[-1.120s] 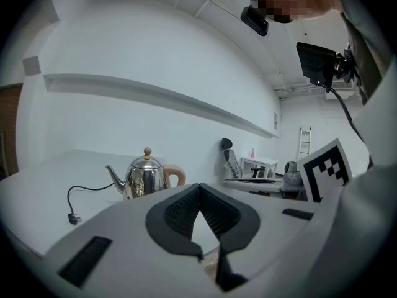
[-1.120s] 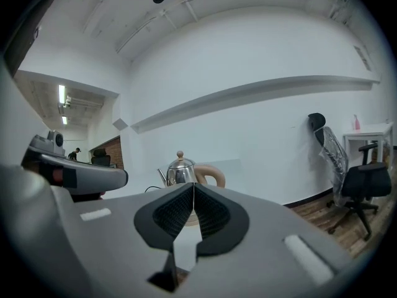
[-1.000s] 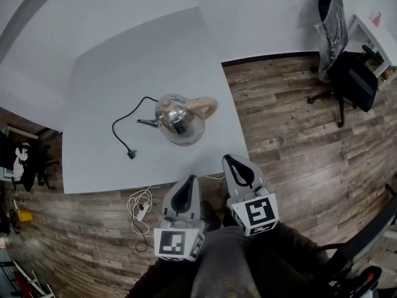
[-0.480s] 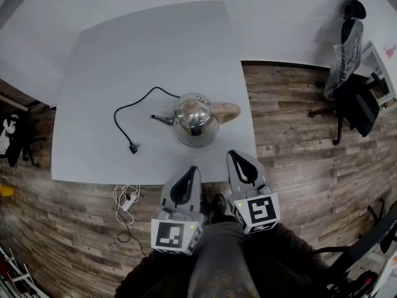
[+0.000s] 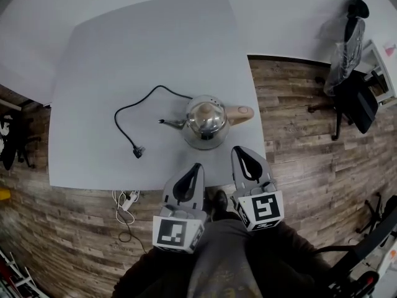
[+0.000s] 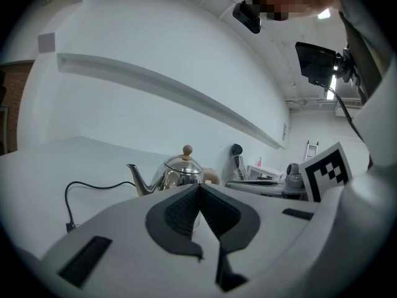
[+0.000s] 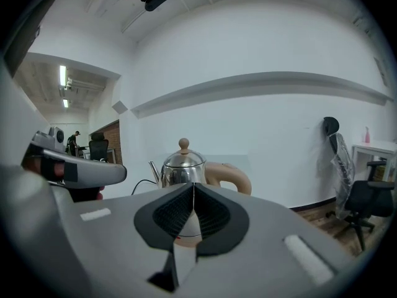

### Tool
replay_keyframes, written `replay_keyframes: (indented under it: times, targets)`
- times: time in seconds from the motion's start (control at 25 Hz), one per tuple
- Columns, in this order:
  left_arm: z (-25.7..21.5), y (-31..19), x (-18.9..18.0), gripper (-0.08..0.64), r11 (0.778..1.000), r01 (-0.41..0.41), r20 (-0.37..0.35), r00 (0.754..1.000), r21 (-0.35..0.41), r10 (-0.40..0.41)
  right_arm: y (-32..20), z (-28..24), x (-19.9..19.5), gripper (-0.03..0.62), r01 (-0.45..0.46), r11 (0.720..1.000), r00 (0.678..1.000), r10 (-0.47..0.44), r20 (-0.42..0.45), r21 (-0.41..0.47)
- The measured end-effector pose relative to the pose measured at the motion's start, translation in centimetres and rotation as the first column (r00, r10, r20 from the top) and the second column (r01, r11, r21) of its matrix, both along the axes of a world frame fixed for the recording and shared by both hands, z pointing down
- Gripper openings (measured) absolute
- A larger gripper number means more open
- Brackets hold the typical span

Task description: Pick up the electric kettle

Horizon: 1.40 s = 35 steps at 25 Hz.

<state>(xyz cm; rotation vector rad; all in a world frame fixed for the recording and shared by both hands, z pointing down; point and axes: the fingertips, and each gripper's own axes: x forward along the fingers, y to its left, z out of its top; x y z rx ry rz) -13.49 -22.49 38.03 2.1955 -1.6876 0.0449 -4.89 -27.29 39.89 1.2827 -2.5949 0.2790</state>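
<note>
1. Electric kettle [image 5: 205, 121]: upright near the front edge of the white table [image 5: 124, 54]; spout [image 5: 169, 123] toward picture left, beige handle [image 5: 240, 112] toward picture right, cord [image 5: 133, 112] trailing loose across the tabletop.
2. Left gripper [image 5: 196, 166] and right gripper [image 5: 239, 149]: jaws pressed together on nothing, at the table edge, apart from the kettle.
3. Probable hazards: closed jaws shoving the polished body instead of taking the handle, through no opening before contact; cord dragging on lifting.
4. Head view only: plug [image 5: 138, 151], lying free on the table. Gripper views only: lid knob [image 7: 183, 144] and kettle in side profile.
</note>
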Motion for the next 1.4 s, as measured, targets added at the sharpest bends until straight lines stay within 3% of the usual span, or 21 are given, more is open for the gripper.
replay_keyframes:
  times: [0.32, 0.52, 0.84, 1.04, 1.32, 1.4]
  targets:
    - [0.4, -0.7, -1.2, 0.0, 1.0, 0.003, 0.006, 1.0, -0.011, -0.002, -0.9, -0.1, 0.1, 0.006, -0.034, 0.999, 0.999, 0.034, 0.015, 0.002]
    - [1.4, -1.5, -0.6, 0.0, 1.0, -0.003, 0.038, 0.999, -0.01, 0.003, -1.6, 1.1, -0.1, 0.006, -0.007, 1.0, 0.999, 0.008, 0.049, -0.003]
    - [5.4, -1.7, -0.7, 0.0, 0.996, 0.042, 0.075, 0.996, 0.076, -0.048, -2.0, 5.9, 0.4, 0.006, 0.005, 0.997, 0.999, -0.008, 0.049, 0.076]
    - [9.9, -1.1, -0.7, 0.0, 0.998, 0.043, 0.07, 0.996, 0.053, -0.047, -1.9, 10.5, 0.8, 0.006, -0.008, 0.999, 0.999, 0.006, 0.041, 0.039]
    - [9.0, -1.9, -1.9, 0.002, 0.991, 0.054, 0.032, 0.998, 0.121, -0.058, -2.5, 10.4, 0.4, 0.008, -0.007, 0.999, 1.0, 0.007, 0.009, 0.038]
    - [9.4, -2.2, -2.5, 0.058, 0.989, 0.069, 0.034, 0.997, 0.127, -0.074, -3.0, 10.9, 0.4, 0.033, -0.005, 0.999, 1.0, 0.005, 0.009, 0.038]
